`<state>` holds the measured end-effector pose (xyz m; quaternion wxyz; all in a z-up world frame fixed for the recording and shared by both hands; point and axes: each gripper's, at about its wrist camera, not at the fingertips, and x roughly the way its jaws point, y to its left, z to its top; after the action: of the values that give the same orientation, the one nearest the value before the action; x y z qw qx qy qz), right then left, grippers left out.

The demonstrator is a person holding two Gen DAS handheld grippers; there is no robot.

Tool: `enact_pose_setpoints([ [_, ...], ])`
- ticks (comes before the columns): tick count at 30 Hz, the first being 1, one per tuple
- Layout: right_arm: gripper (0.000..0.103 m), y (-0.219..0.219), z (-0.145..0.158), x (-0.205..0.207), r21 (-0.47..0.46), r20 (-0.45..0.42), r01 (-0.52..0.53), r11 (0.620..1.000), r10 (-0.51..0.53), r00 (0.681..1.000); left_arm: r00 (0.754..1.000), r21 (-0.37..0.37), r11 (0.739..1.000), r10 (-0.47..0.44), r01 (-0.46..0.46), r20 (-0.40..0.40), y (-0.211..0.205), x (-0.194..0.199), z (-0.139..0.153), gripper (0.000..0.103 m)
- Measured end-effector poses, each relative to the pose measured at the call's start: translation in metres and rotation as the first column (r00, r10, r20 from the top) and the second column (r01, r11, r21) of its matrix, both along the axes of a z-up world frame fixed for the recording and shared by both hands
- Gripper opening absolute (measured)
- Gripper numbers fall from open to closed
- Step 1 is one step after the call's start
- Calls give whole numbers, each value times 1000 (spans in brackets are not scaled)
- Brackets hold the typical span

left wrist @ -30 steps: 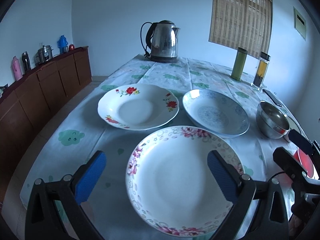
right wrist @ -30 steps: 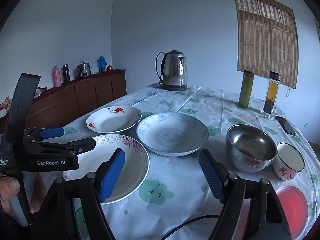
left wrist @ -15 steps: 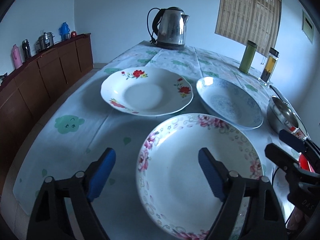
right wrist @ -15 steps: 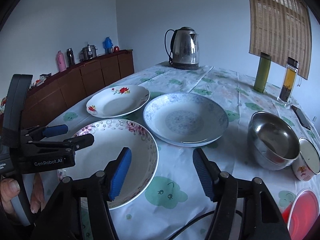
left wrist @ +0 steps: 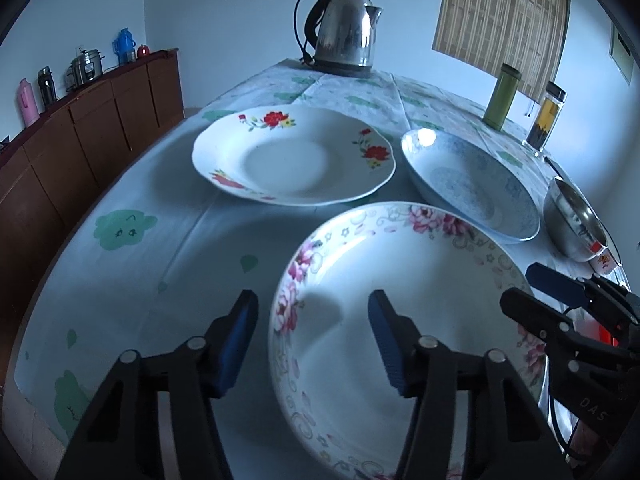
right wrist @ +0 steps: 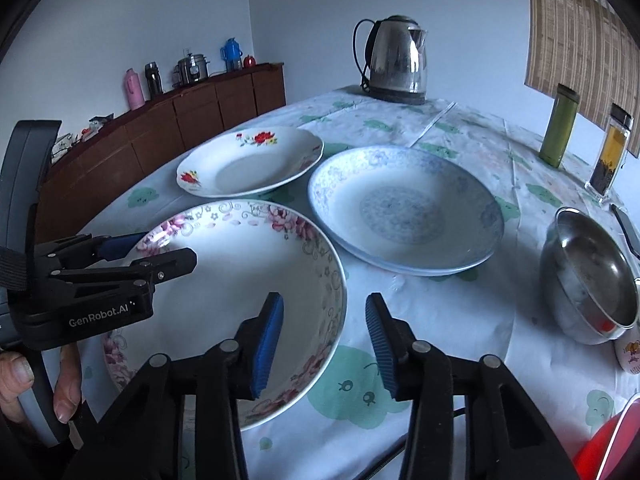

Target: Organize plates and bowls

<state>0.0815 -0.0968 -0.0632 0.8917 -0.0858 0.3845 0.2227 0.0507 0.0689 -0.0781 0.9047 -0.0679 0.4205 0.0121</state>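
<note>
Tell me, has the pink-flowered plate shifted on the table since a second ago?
Cannot tell. The pink-flowered plate sits beside the blue-patterned plate much as before; it only looks larger and nearer, which fits both cameras closing in.

Both wrist cams close above desk (left wrist: 132,280), angled down, facing kettle (left wrist: 344,32); share pink-flower plate (left wrist: 400,300) (right wrist: 240,280), each other's tool.

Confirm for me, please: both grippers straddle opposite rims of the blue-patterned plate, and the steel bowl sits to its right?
Not quite. Both grippers straddle the pink-flowered plate: left gripper and right gripper, jaws closing, as both wrist views show. The blue-patterned plate lies untouched; the steel bowl sits right of it.
</note>
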Motion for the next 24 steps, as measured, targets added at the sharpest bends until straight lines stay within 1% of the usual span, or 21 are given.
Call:
enact_pose_setpoints([
  [2,41,1,-2,1,-2,-8,-3,1000,3,1000,1000,-1,1000,0,0,-6,0,1,-2,51],
  [5,39,2,-4,1,-3,-16,-9,1000,9,1000,1000,-3,1000,-7,7,-15,-1,2,-4,45],
  [8,37,3,-8,3,-6,-25,-14,1000,14,1000,1000,-6,1000,-13,13,-11,-2,2,-5,42],
  [12,36,3,-12,6,-5,-44,-19,1000,19,999,1000,0,1000,-16,16,-5,-2,3,-5,42],
  [13,35,3,-13,6,-5,-49,-20,1000,20,999,1000,-2,1000,-17,17,-4,-2,3,-5,42],
  [14,30,3,-13,8,-5,-53,-23,1000,22,998,1000,-2,1000,-20,20,-2,-2,3,-5,42],
  [15,28,4,-14,7,-3,-54,-30,1000,30,998,1000,-1,1000,-22,22,-2,-2,3,-5,42],
  [18,26,5,-14,6,-9,-45,-33,999,33,998,1000,4,1000,-22,22,2,-2,2,-4,39],
  [20,22,2,-14,7,5,-46,-25,1000,25,999,1000,1,1000,-20,20,5,-1,2,-4,36],
  [24,21,0,-12,5,10,-26,-18,1000,18,999,1000,1,1000,-14,14,13,-2,0,-2,36],
])
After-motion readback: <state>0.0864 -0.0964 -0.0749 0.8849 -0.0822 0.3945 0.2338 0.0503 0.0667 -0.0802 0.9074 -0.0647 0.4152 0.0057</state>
